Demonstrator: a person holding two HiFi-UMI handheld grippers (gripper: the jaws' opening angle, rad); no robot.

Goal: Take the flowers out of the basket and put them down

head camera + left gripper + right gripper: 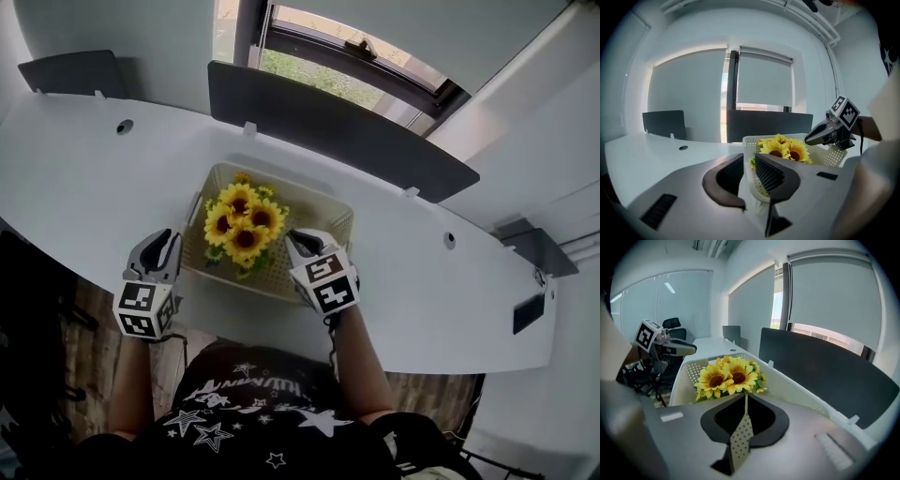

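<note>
The right gripper's (744, 401) dark fingers (761, 420) are clenched together on a thin upright strip of the cream perforated plastic basket (693, 373), its side wall seen edge-on between them. In the head view this gripper meets the basket's right-hand wall near the front corner, its marker cube towards the person.

The left gripper's (749, 161) fingers (771, 176) stand a little apart, released, with the basket's opposite wall rising in the gap. The ribbed pad on the right lies close against the plastic, but I cannot tell for sure whether either pad presses on it. From above, this gripper sits at the basket's left side, pointing along that wall.

The bunch of yellow sunflowers (242, 223) with dark brown centres and some green leaves lies inside the basket, towards its left half, between the two grippers and touched by neither. Both gripper views show the blooms just beyond the fingertips, rising above the rim.

The basket rests on a white curved desk (422, 300), close to the person's edge. Dark grey partition panels (328, 127) stand along the desk's far edge, with a window (319, 75) behind them. A round cable hole (125, 126) is set in the desk at the far left. The person's black shirt with white stars (244, 412) fills the bottom of the head view.
</note>
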